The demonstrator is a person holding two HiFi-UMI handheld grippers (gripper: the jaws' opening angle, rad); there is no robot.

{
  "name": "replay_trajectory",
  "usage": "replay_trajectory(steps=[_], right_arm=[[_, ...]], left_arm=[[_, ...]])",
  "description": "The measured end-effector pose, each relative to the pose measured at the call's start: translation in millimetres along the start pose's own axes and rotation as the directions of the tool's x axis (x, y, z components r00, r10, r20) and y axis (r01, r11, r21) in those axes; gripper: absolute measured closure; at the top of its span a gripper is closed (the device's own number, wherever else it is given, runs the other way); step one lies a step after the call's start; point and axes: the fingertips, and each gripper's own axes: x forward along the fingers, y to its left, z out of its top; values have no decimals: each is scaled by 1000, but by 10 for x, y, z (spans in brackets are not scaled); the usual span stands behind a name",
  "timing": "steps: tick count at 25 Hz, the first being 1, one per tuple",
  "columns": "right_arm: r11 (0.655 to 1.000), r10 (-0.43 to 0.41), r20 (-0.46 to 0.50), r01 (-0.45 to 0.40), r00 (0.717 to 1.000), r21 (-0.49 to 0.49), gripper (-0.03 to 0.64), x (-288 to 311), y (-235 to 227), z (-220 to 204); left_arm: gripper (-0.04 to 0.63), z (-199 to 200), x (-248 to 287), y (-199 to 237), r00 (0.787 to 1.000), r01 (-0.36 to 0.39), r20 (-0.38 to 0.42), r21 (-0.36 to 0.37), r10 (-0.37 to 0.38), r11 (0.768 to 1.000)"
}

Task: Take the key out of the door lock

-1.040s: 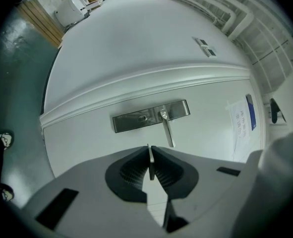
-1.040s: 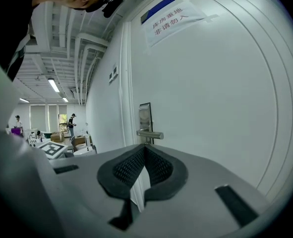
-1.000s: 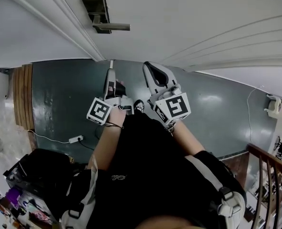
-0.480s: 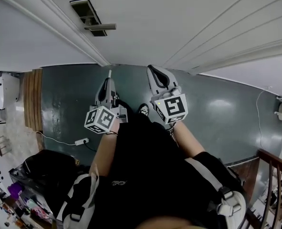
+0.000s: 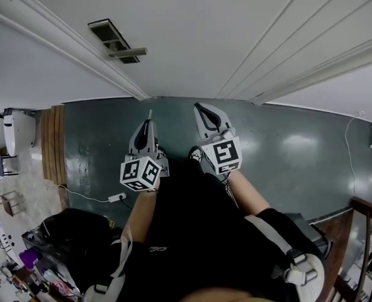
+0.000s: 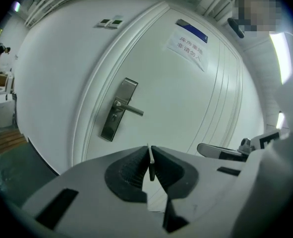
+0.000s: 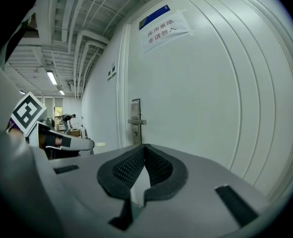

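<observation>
At the far left of the head view, a wooden strip (image 5: 52, 145) borders the dark green floor (image 5: 91, 124). A black bag (image 5: 63, 231) fills the lower left, and a white power strip (image 5: 116, 197) lies on the floor just beside it. In the upper left of the frame the door lock (image 5: 113, 38), a steel plate with a lever handle (image 5: 129, 52), sits on the white door (image 5: 223, 30).

Near the middle, the left gripper (image 5: 148, 123) points toward the door. The key (image 5: 150, 113) juts from its tip as a thin sliver, out of the lock and well apart from it. In the left gripper view the fingers (image 6: 130, 168) are clamped on the key (image 6: 150, 161), which is held edge-on. The door lock (image 6: 118, 111) is up and to their left, and a paper notice (image 6: 188, 46) hangs higher on the door.

Just right of it in the head view, the right gripper (image 5: 199, 109) is held alongside, not touching the left one. In the right gripper view its fingers (image 7: 129, 168) are pressed together with nothing between them, and the door lock (image 7: 135, 115) stands beyond. A stair rail (image 5: 362, 225) crosses the lower right corner.
</observation>
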Motion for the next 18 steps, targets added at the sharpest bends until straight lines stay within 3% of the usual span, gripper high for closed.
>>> replay_trajectory(steps=[4, 11, 18], right_arm=[[1000, -15, -14, 15, 1000, 2, 609, -33, 25, -65], [999, -42, -48, 41, 998, -12, 609, -14, 153, -160], [996, -76, -25, 75, 997, -47, 609, 122, 342, 42]], left_arm=[[559, 0, -29, -49, 1000, 7, -15, 81, -6, 997], [560, 57, -15, -16, 998, 58, -44, 126, -53, 990], [560, 317, -22, 8, 992, 128, -27, 190, -125, 973]])
